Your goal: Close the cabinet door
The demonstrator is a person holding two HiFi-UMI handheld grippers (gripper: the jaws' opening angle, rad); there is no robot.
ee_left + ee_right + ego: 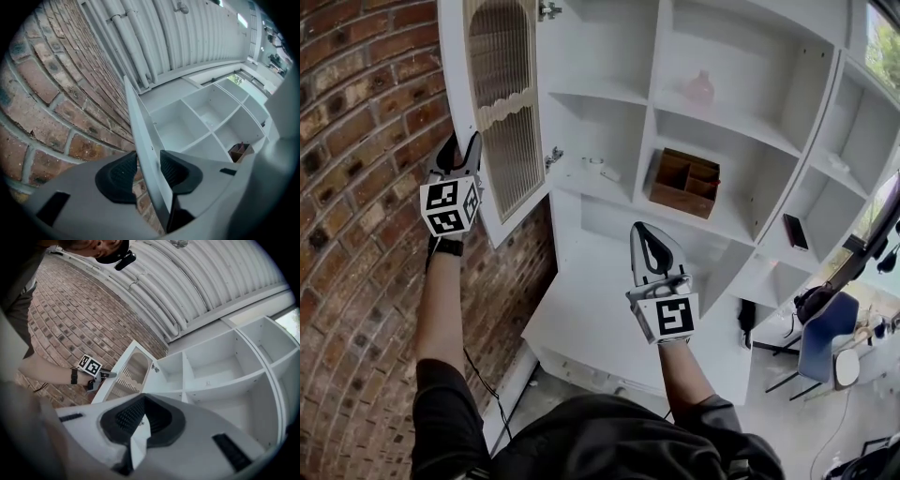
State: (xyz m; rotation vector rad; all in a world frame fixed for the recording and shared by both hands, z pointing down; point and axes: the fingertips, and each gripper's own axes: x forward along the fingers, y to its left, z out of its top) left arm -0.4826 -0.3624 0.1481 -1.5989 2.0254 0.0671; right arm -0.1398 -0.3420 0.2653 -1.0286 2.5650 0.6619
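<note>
One tongs [149, 169], left, on cabinet door [138, 117]

White ribbed-glass cabinet door [502, 122], swung open

Left arm raised, upper left; left tool [461, 145] clamped on door [502, 112] edge. Right tool [640, 232] centre frame, jaws together, empty.

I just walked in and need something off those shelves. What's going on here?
A person is working at the white cabinet with a gripper in each hand. The left gripper is clamped on the free edge of the cabinet door, which stands wide open, swung out toward the brick wall. The right gripper hangs in front of the open shelves, jaws together and empty. The door is not yet closed.
</note>
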